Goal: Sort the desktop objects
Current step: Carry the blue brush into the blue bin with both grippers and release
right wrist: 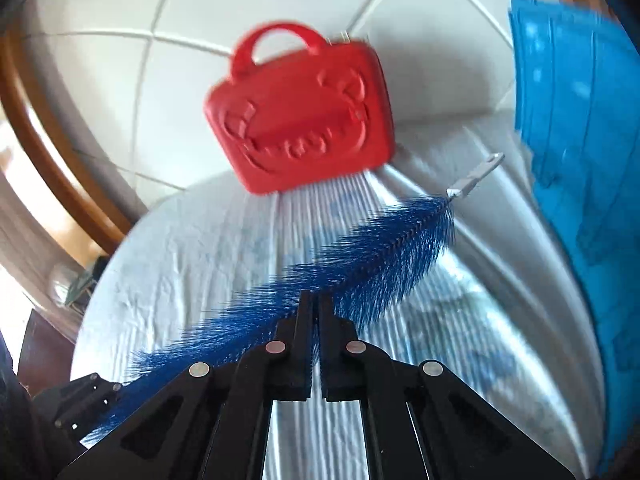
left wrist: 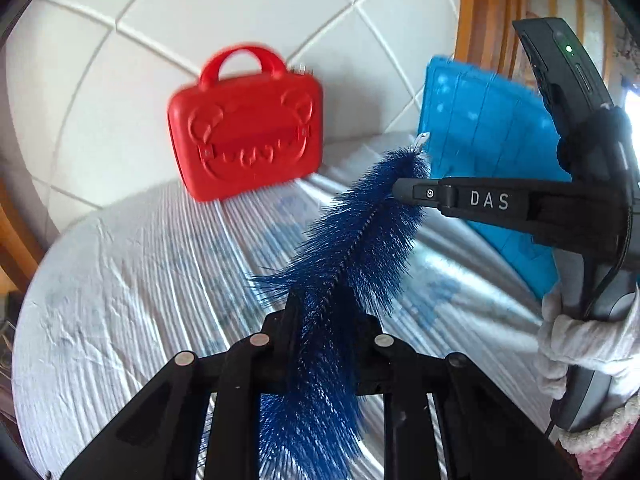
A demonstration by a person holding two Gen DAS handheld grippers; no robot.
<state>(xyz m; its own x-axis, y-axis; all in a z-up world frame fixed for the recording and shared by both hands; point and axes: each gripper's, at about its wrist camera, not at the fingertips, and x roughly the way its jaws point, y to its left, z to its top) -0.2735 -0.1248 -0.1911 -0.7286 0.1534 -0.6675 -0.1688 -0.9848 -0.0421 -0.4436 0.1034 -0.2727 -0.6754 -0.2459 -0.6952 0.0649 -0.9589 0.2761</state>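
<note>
Both grippers pinch blue bristle brush (left wrist: 352,240) above the cloth: left gripper (left wrist: 324,312) low on it, right gripper (right wrist: 316,300) mid-stem | red case (left wrist: 246,128), blue board (left wrist: 480,128) at tabletop's far edge | brush unplaced; sorting looks early.

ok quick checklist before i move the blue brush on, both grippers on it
1. Left gripper shut on the blue brush: ok.
2. Right gripper shut on the brush: ok, jaws pinch its bristles.
3. Brush lifted off the white cloth: cannot tell.
4. Metal tip apart from the blue basket: ok, a gap shows.
5. Red case apart from the brush: ok.
6. Basket interior free to take the brush: cannot tell.
</note>
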